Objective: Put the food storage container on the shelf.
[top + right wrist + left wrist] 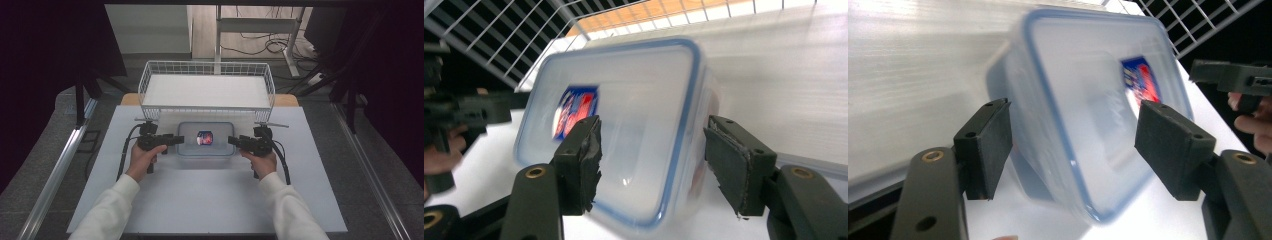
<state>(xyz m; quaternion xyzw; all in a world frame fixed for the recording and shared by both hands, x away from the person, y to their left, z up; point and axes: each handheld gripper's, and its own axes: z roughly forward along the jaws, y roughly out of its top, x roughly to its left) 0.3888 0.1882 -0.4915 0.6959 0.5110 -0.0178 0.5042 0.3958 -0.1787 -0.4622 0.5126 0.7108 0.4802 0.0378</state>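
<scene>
One clear plastic container point(206, 139) with a blue-edged lid sits at the centre of the high view, on the white table point(210, 200). Behind it, in the upper middle of the frame, stands one white wire basket point(207, 70) with a pale flat floor. Two grippers are at work, one in each hand.

The left gripper point(176, 140) comes in from the left of the box, held level, with the forearm in a white sleeve rising from the lower left of the frame. The right gripper point(231, 140) mirrors it from the right, its forearm rising from the lower right. Both point inward at the short ends of the box.

In the left gripper view point(1073, 140) the jaws stand apart on either side of the box's near end, with a gap visible at each pad, so nothing is pinched. In the right gripper view point(651, 160) the jaws also stand open astride the near end of the container point(624, 125); the picture is blurred, but the pads seem clear of the plastic.

Inside the container point(1088, 105), one small packet point(205, 137) printed in blue, red and white shows through the lid, in its far half.
</scene>
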